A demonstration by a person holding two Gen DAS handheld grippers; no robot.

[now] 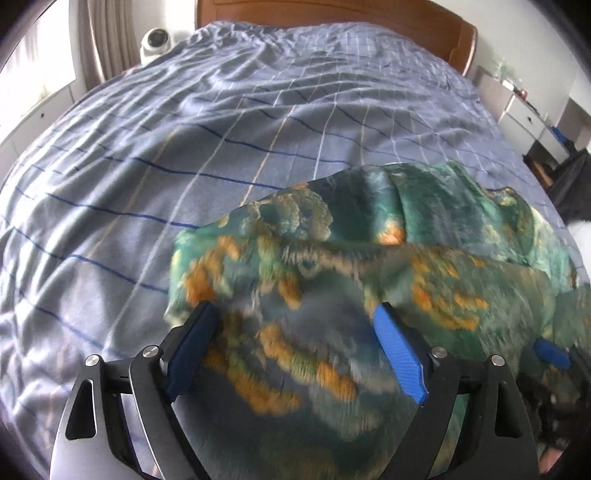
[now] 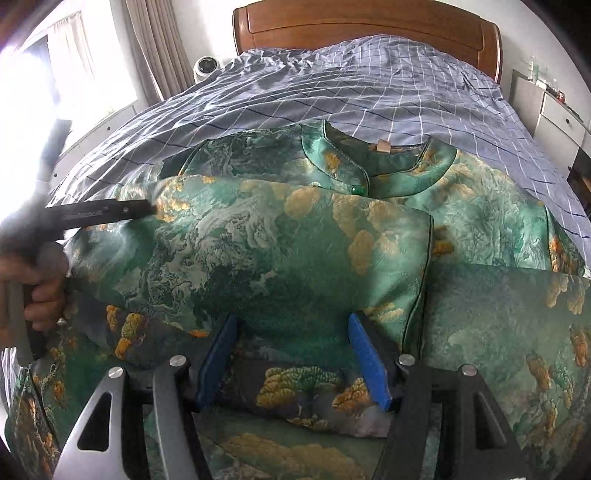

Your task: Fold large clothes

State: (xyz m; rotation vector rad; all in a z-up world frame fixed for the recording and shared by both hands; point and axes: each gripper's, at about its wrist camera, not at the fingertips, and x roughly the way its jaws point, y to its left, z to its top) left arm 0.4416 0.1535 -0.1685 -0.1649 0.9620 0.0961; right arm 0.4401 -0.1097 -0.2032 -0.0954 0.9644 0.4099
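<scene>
A large green silk garment with orange and grey landscape print (image 2: 295,240) lies on the bed, its collar (image 2: 369,162) toward the headboard and a panel folded across its middle. My left gripper (image 1: 297,314) is open, its blue fingers (image 1: 397,343) spread over blurred cloth of the garment (image 1: 332,258). It also shows from the side in the right wrist view (image 2: 110,212), at the garment's left edge. My right gripper (image 2: 293,321) is open, its fingers (image 2: 369,362) either side of a fold at the garment's near end.
The bed has a blue checked sheet (image 1: 221,129) and a wooden headboard (image 2: 369,22). A white round device (image 1: 157,40) sits beside the bed at the back left, by curtains. White drawers (image 2: 557,114) stand at the right.
</scene>
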